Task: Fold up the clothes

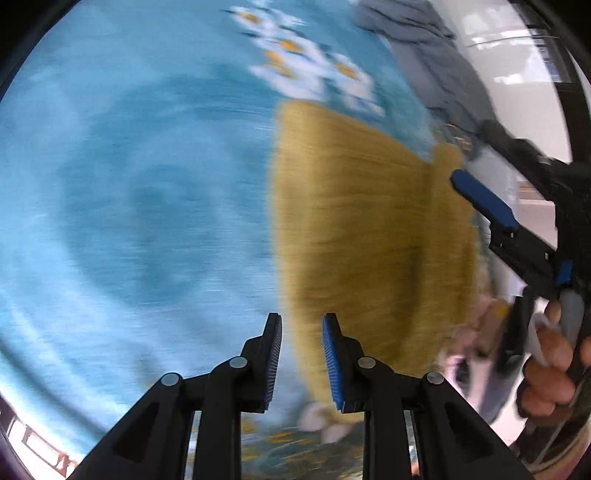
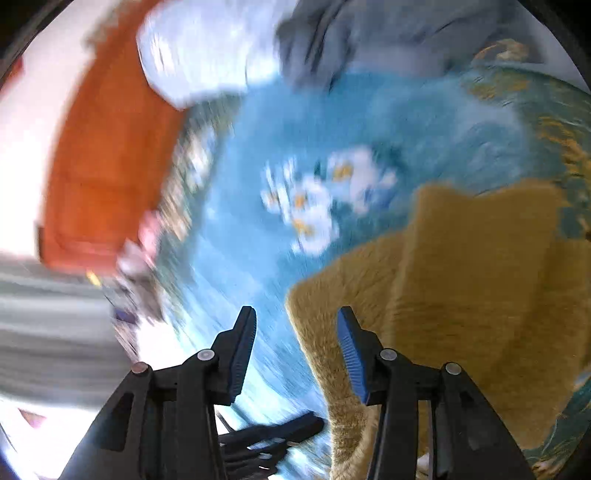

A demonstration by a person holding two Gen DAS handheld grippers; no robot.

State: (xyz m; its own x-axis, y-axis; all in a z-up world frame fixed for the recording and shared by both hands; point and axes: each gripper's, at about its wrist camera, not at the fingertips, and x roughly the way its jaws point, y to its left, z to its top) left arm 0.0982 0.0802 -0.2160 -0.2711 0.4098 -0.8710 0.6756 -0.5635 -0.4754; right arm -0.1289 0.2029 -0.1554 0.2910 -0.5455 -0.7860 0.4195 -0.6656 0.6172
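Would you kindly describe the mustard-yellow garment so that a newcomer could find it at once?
Start from the big blue cloth with white daisies printed on it, which covers most of the surface. The yellow garment lies on top of it, right in front of the right tongs, folded over on itself. It is the only fuzzy mustard piece; the orange garment and the grey garment lie farther off.

1. The folded towel (image 2: 461, 295) lies on the near right part of the flower-print cloth (image 2: 314, 147).
2. A crumpled garment (image 2: 369, 37) lies at the cloth's far edge.
3. Another folded piece (image 2: 110, 166) lies left of the cloth.
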